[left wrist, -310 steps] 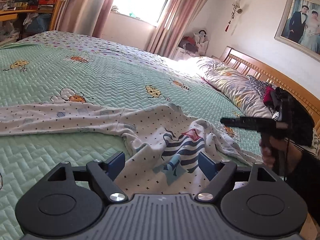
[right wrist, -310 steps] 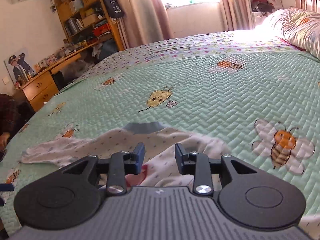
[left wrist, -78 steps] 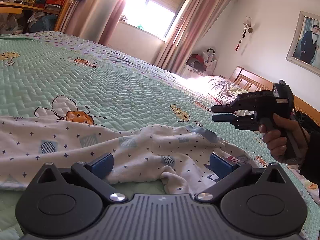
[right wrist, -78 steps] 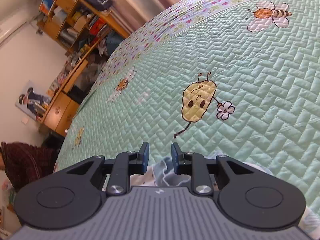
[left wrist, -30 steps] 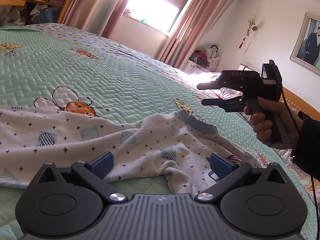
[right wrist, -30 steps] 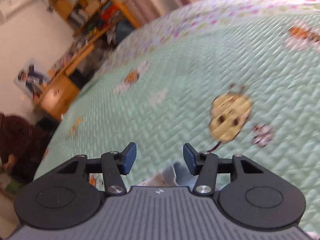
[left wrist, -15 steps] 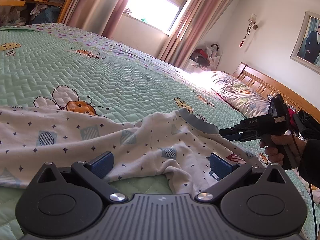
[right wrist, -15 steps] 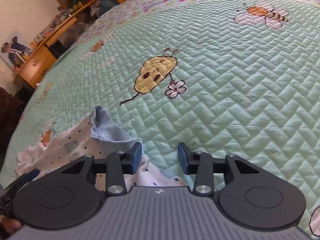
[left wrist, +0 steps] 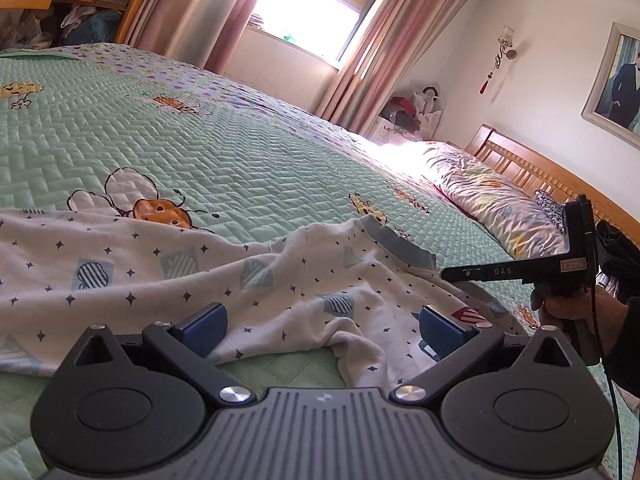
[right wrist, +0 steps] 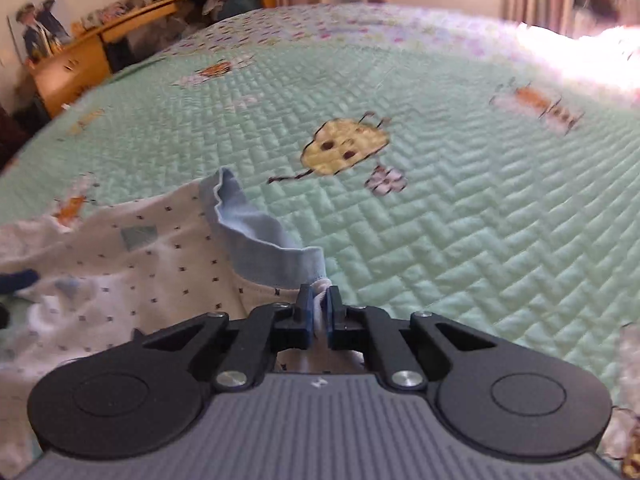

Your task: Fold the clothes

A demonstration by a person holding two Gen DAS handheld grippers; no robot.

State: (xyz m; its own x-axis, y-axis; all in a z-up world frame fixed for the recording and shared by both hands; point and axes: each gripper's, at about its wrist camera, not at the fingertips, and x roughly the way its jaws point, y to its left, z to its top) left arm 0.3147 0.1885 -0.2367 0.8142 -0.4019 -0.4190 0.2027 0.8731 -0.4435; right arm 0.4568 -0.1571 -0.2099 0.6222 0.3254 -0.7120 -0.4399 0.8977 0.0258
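While the left wrist view looks low across the bed, the left gripper [left wrist: 322, 322] stands with its blue pads wide apart and nothing pressed between them; a rumpled fold of the white garment [left wrist: 248, 276] lies in the gap, and whether the pads brush it cannot be told. The garment, white with small dark stars and striped patches, is spread over the green quilted bedspread [left wrist: 224, 160], its grey-blue collar band [left wrist: 394, 246] toward the headboard side. To the right, a hand [left wrist: 576, 312] carries the right gripper [left wrist: 450, 274], its tip at the cloth just below the collar band. A patterned pillow [left wrist: 492, 200] lies against the wooden headboard [left wrist: 532, 164].

From the right wrist view, somewhat blurred, the right gripper [right wrist: 318, 304] is clamped tight, with a bunched pinch of the garment's [right wrist: 132, 248] white edge caught between its pads beside the light blue collar band [right wrist: 256, 236]. The garment lies at the lower left on the bedspread [right wrist: 460, 220]. A wooden desk [right wrist: 76, 60] stands beyond the bed.
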